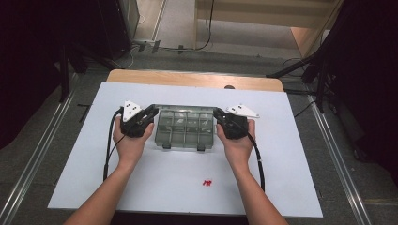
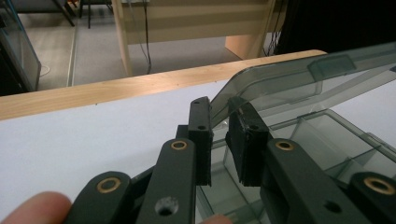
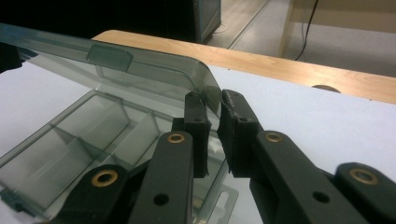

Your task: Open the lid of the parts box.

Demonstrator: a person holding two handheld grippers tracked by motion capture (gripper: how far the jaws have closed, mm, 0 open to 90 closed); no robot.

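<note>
Centrally on the white table top (image 1: 155,187), whose far edge is backed by a wooden strip (image 1: 197,78), lies a smoky translucent compartment box (image 1: 185,136) with its divided base flat on the surface and its two latch tabs facing the near edge. Its hinged lid (image 2: 299,79) stands raised at an angle above the dividers, and both gripper views show why: each tool pinches one corner of the lid's free edge, so the panel is carried evenly from both ends and presumably does not twist on its hinge. At the left end of the box, the left gripper (image 1: 149,114) has its jaws nearly together with the lid's rounded corner passing between the pads, and a hand (image 1: 130,140) grips the tool from behind with the cable trailing toward the near edge. At the right end, the right gripper (image 1: 218,114) mirrors this, its jaws drawn close about the opposite lid corner. Whether the lid is being opened or lowered cannot be told from this arrangement. Smallest, a few red pieces (image 1: 207,182) lie together on the table near its near edge, well apart from the box and right of centre.
</note>
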